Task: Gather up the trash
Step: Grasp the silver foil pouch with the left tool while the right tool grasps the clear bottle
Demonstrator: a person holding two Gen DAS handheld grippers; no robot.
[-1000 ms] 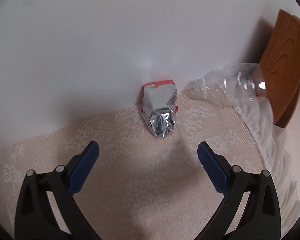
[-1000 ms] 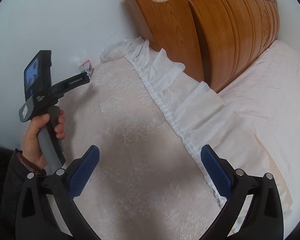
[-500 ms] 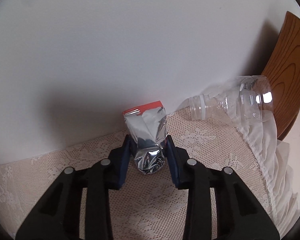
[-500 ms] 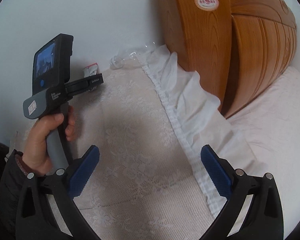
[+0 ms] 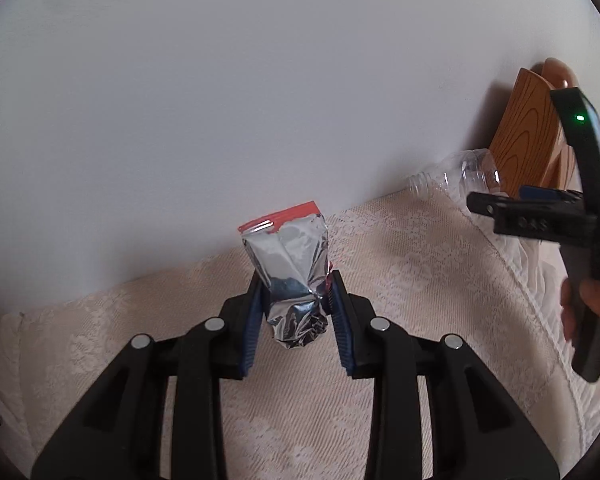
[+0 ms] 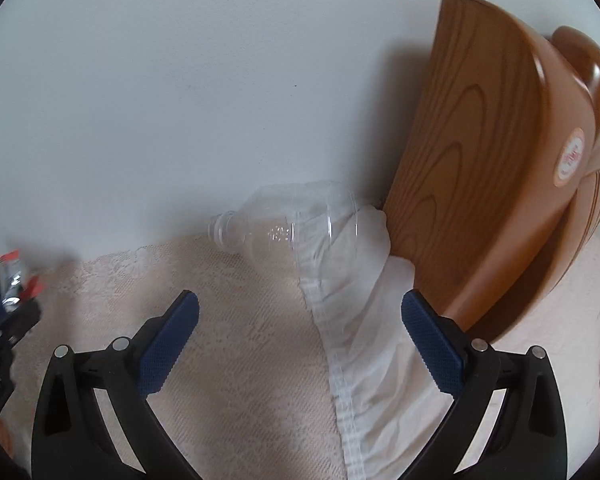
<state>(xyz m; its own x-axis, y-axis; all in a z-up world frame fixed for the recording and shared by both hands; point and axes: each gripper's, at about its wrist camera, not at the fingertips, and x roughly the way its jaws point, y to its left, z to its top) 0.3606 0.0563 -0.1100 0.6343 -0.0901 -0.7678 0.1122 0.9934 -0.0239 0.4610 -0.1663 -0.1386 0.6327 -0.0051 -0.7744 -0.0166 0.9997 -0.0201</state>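
A crumpled silver foil wrapper (image 5: 292,264) with a red top edge is pinched between the blue pads of my left gripper (image 5: 296,296), which is shut on it just above the lace cover. The right wrist view catches the wrapper (image 6: 12,276) and the left gripper (image 6: 4,320) at its far left edge. An empty clear plastic bottle (image 6: 284,224) lies on its side against the wall, neck to the left. My right gripper (image 6: 296,300) is open just short of the bottle, nothing between its fingers. In the left wrist view, the right gripper (image 5: 512,200) is near the bottle (image 5: 456,180).
A wooden headboard (image 6: 480,160) stands right of the bottle, against the white wall. A white frilled cloth (image 6: 360,300) runs along the edge of the beige lace cover (image 5: 420,280). A hand (image 5: 588,312) holds the right gripper's handle.
The left gripper went from wide open to shut on the foil wrapper and drew it back from the wall. The right gripper swung in toward the bottle.
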